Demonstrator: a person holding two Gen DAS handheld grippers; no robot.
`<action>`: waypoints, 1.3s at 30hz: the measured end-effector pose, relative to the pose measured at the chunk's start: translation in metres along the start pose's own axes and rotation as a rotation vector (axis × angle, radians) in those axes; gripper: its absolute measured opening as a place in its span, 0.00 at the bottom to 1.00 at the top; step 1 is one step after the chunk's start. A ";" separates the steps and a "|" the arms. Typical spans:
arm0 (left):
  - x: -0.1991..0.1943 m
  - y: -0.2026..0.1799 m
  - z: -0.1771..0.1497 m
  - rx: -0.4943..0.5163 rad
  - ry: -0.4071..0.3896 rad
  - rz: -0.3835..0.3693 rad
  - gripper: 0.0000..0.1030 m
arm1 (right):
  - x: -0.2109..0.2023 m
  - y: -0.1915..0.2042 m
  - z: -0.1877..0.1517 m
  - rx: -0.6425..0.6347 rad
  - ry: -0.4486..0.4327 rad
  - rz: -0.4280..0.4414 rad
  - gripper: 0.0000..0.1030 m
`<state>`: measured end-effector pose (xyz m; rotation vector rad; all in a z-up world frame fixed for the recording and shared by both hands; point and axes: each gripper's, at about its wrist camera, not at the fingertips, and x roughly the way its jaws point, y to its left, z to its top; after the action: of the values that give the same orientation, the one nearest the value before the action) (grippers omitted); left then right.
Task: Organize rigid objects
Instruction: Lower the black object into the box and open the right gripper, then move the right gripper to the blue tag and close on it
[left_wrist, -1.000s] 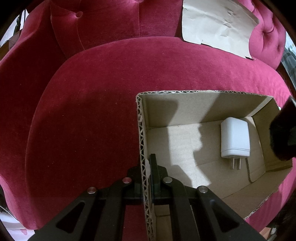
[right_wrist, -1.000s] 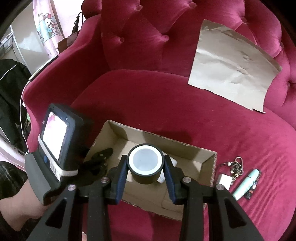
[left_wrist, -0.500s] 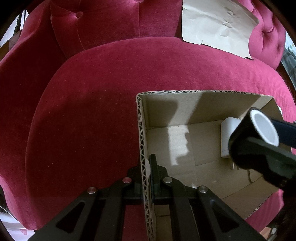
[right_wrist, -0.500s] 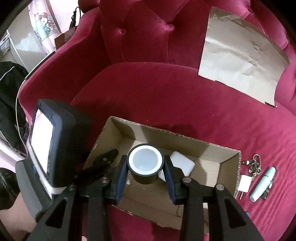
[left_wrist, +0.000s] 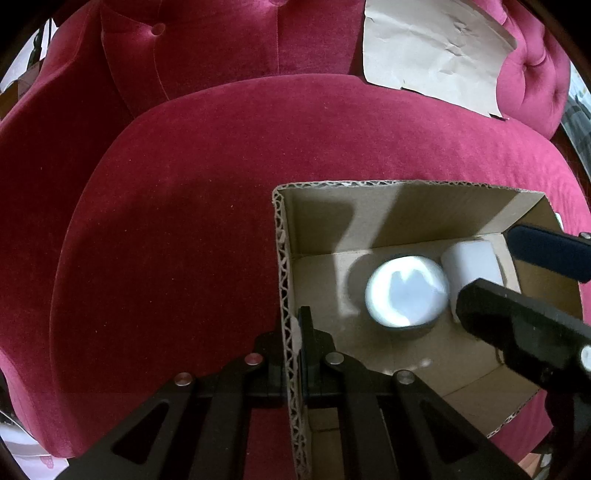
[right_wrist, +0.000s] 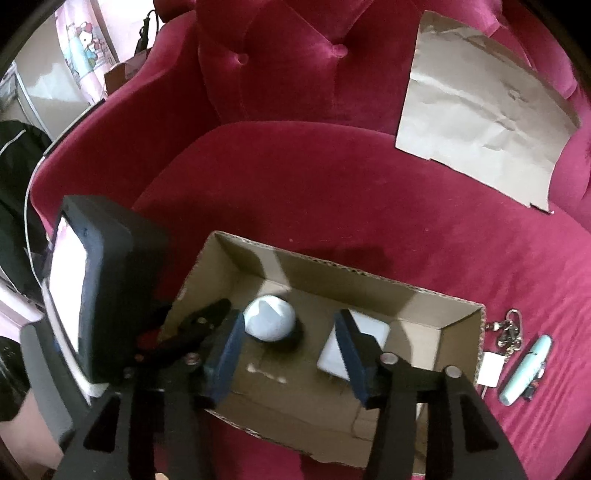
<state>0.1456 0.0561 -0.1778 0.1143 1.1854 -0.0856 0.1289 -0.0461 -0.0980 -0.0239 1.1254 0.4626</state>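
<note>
An open cardboard box (left_wrist: 388, 184) rests on the red sofa seat. My left gripper (left_wrist: 297, 325) is shut on its left wall, one finger on each side. A black round jar with a white lid (left_wrist: 404, 291) is in the box, blurred, beside a white charger (left_wrist: 472, 264). My right gripper (right_wrist: 288, 325) hangs over the box with its jaws opening. The jar (right_wrist: 269, 323) is below them, close to the left pad, and neither pad presses on it. The charger (right_wrist: 373, 325) is partly hidden behind the right finger.
A creased brown paper sheet (right_wrist: 480, 110) leans on the sofa back. On the seat to the right of the box lie a key bunch (right_wrist: 511, 328), a small white plug (right_wrist: 491, 369) and a pale blue tube (right_wrist: 528, 369). The left gripper's screen unit (right_wrist: 74, 288) stands at the box's left.
My right gripper came down over the box and its jaws spread. The jar left its grip and now is inside the box. The left gripper kept its hold on the wall.
</note>
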 end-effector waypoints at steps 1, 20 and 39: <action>0.000 0.001 -0.001 -0.001 0.000 -0.001 0.04 | 0.000 -0.001 0.000 0.001 0.003 -0.009 0.61; -0.002 0.003 -0.003 0.003 -0.004 0.002 0.04 | -0.014 -0.025 0.001 0.035 -0.033 -0.078 1.00; -0.001 0.004 -0.003 0.003 -0.004 0.003 0.04 | -0.057 -0.103 -0.022 0.161 -0.026 -0.189 1.00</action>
<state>0.1429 0.0607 -0.1773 0.1181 1.1814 -0.0849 0.1277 -0.1642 -0.0798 0.0165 1.1203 0.2023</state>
